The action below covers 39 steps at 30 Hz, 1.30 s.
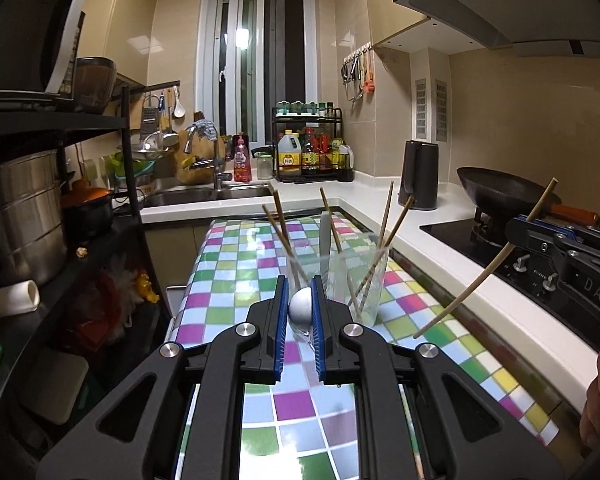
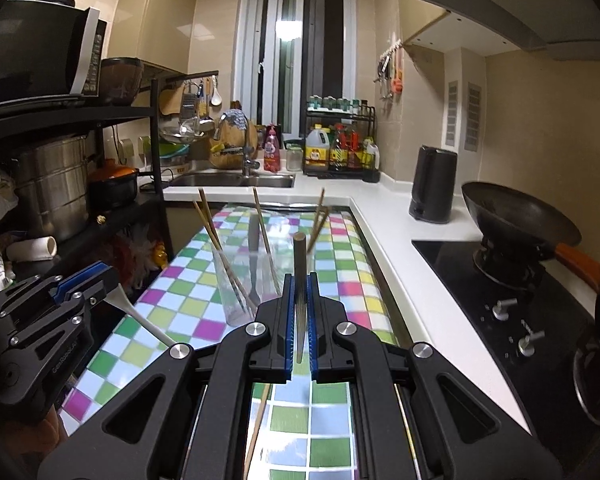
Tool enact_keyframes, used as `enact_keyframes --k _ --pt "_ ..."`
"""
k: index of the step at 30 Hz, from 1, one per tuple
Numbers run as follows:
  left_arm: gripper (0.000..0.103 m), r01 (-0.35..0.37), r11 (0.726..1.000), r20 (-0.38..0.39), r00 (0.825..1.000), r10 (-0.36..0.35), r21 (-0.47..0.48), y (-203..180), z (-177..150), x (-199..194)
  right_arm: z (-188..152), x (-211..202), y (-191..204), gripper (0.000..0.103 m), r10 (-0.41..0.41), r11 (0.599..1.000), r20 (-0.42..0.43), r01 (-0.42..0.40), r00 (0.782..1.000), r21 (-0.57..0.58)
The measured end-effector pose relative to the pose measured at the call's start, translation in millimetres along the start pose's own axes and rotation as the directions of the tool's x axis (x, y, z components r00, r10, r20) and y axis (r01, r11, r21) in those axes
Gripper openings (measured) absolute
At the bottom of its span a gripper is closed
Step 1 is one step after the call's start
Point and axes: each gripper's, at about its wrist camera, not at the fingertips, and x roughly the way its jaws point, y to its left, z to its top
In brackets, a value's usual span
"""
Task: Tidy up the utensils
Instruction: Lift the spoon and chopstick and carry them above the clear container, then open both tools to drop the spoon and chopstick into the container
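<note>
While two clear glasses (image 1: 363,280) on the checkered desk (image 1: 228,280) hold chopsticks (image 1: 391,224) and a fork (image 2: 253,276), the left claw (image 1: 300,310) grips a white spoon (image 1: 301,306); the right claw (image 2: 300,312) clamps one chopstick (image 2: 300,280).

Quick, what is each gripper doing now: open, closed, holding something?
Left gripper: closed on a white spoon.
Right gripper: closed on a chopstick.

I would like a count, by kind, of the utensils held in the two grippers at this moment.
Spoon: 1, in the left gripper
Chopstick: 1, in the right gripper
Total: 2
</note>
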Motion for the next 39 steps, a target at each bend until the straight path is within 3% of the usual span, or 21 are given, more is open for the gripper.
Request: enact_keyframes --k 9,14,18,25,39 --pt "0.011 0.039 0.999 0.069 0.997 -0.040 0.016 13 102 23 88 17 -5 0.006 0.076 0.997 0.112 -0.076 0.991 -0.004" --pt "0.011 0.027 0.999 0.086 0.996 -0.029 0.022 12 132 52 106 47 -6 0.006 0.086 0.996 0.111 -0.088 0.990 0.014" --pt "0.011 -0.006 0.998 0.042 0.999 0.004 0.064 2 132 89 100 80 -8 0.006 0.090 0.995 0.077 -0.092 0.993 0.031" --pt "0.011 -0.020 0.993 -0.085 0.996 0.030 0.113 -8 104 145 72 127 -6 0.006 0.098 0.995 -0.022 -0.097 0.995 0.032" --pt "0.011 -0.028 0.994 -0.173 0.984 0.046 0.110 -6 72 179 47 159 -2 0.006 0.097 0.995 -0.096 -0.094 0.991 0.040"
